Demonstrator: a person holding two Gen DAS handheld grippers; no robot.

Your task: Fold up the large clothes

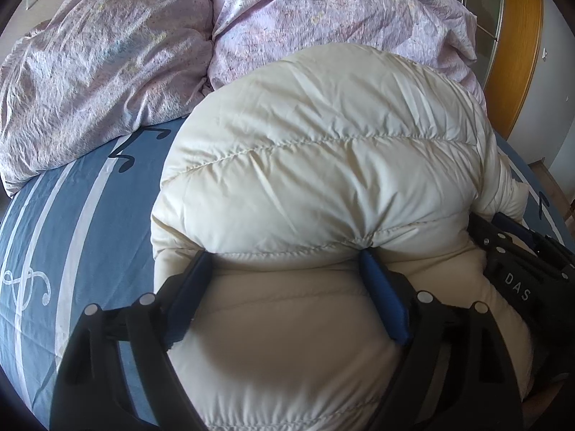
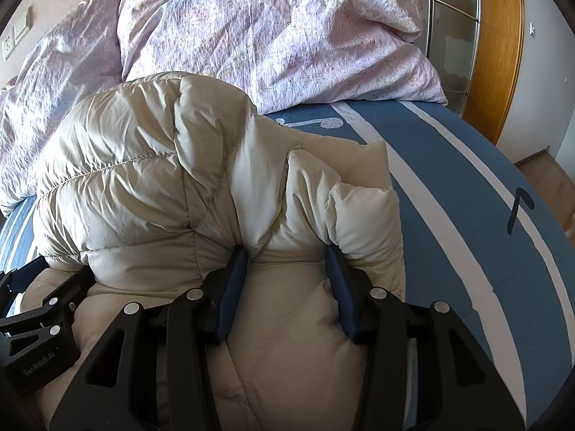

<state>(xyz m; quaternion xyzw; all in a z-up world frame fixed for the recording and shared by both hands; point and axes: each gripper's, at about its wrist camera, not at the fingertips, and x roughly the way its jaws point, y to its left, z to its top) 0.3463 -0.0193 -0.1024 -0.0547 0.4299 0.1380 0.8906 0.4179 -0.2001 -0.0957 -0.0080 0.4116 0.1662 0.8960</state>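
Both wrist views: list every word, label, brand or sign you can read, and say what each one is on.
"DAS": white letters on the black body of the right gripper, seen in the left wrist view.
Embossed wording on the black body of the left gripper, seen in the right wrist view: upside down and too faint to read surely.
Music-note prints on the blue bed sheet: signs, no words.

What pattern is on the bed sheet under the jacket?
The bed sheet is blue with white stripes and music-note motifs, clearest in the right wrist view.

Cream quilted jacket [image 1: 323, 165], blue white-striped sheet [image 1: 72, 222], lilac duvet [image 1: 90, 72].
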